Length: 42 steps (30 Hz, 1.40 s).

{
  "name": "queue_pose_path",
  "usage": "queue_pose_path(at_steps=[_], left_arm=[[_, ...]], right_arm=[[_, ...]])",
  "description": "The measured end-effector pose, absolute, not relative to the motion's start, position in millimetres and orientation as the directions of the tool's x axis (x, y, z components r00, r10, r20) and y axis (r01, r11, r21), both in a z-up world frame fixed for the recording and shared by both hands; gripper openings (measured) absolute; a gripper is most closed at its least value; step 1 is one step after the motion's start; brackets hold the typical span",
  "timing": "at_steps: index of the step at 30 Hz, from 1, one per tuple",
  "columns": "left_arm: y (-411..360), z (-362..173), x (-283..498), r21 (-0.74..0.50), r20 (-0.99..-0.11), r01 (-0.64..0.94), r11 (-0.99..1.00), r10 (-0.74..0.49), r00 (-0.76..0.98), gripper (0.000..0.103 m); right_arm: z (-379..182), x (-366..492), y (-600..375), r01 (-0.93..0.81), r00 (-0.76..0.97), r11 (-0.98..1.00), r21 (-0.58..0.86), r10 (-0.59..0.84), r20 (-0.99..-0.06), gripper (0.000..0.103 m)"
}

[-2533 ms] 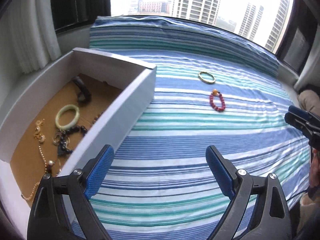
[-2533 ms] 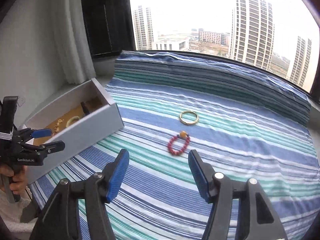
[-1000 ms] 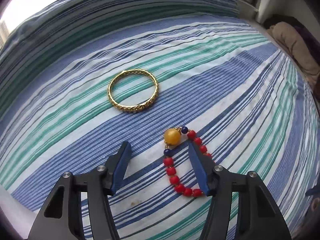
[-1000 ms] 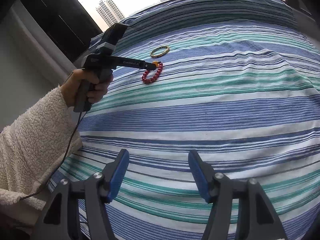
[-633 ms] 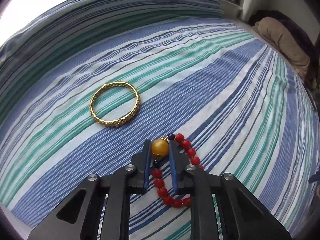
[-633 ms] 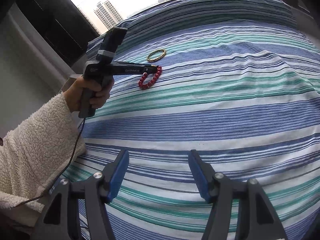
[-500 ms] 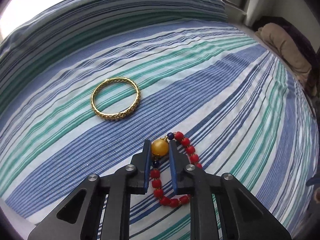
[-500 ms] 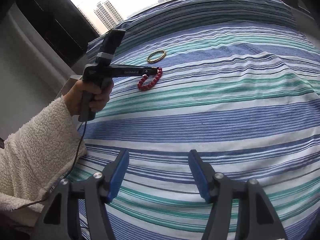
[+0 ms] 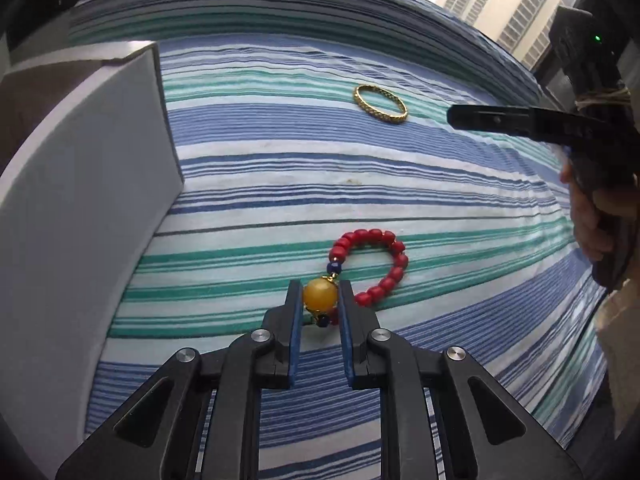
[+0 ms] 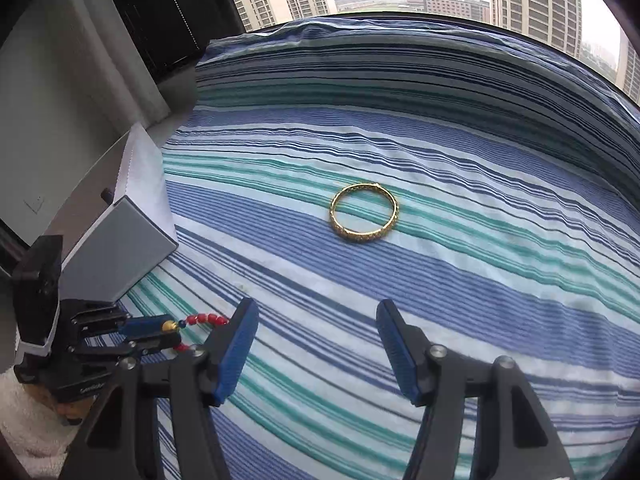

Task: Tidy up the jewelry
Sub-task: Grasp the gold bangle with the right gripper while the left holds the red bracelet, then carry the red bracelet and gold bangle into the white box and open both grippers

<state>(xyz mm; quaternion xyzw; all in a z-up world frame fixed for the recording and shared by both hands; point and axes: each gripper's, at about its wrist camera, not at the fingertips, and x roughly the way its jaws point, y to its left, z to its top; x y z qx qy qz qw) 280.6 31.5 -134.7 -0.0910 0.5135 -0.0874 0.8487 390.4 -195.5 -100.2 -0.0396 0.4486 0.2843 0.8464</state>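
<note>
My left gripper (image 9: 319, 294) is shut on the amber bead of a red bead bracelet (image 9: 372, 264), which hangs from its tips above the striped cloth. It also shows in the right wrist view (image 10: 200, 320), held by the left gripper (image 10: 168, 334). A gold bangle (image 9: 380, 103) lies flat on the cloth farther back, also in the right wrist view (image 10: 363, 213). My right gripper (image 10: 316, 344) is open and empty, a short way in front of the bangle. Its side shows in the left wrist view (image 9: 500, 122).
A white jewelry box (image 9: 92, 184) stands at the left, its inside hidden; it also shows in the right wrist view (image 10: 120, 248). The blue, green and white striped cloth (image 10: 440, 288) covers the surface. A window with towers lies behind.
My left gripper has carried the bracelet left, next to the box. My right gripper has moved forward to the gold bangle and stays open.
</note>
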Motion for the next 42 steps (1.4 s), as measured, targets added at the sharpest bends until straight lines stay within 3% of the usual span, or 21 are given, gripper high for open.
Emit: queue_pose_path(at_steps=[6, 11, 13, 15, 22, 30, 34, 42], left_arm=[[55, -140, 263, -0.262, -0.865, -0.015, 0.965, -0.228, 0.447, 0.015], [59, -144, 263, -0.265, -0.864, -0.030, 0.964, -0.224, 0.451, 0.015], [58, -143, 261, -0.261, -0.864, -0.028, 0.965, -0.220, 0.453, 0.015], [58, -142, 260, -0.267, -0.862, -0.036, 0.963, -0.222, 0.455, 0.015], [67, -123, 239, -0.275, -0.849, -0.031, 0.961, -0.227, 0.478, 0.015], [71, -86, 197, -0.289, -0.820, -0.015, 0.957, -0.240, 0.521, 0.015], [73, -64, 171, -0.300, -0.805, -0.031, 0.953, -0.236, 0.545, 0.015], [120, 3, 119, -0.334, -0.768, -0.089, 0.938, -0.216, 0.603, 0.015]], right_arm=[[-121, 464, -133, -0.540, 0.396, 0.835, 0.106, 0.364, -0.843, 0.060], [-142, 477, -122, -0.521, 0.330, 0.847, 0.103, 0.312, -0.891, 0.038], [-144, 472, -123, -0.522, 0.349, 0.850, 0.067, 0.284, -0.893, 0.014], [-145, 469, -131, -0.504, 0.339, 0.859, 0.089, 0.291, -0.895, 0.005], [-128, 407, -177, -0.461, 0.307, 0.848, 0.263, 0.430, -0.849, 0.005], [-108, 297, -219, -0.443, 0.249, 0.713, 0.544, 0.681, -0.689, 0.005], [-101, 261, -215, -0.467, 0.237, 0.673, 0.574, 0.721, -0.652, 0.005], [-47, 223, -149, -0.620, 0.224, 0.603, 0.502, 0.750, -0.623, 0.005]])
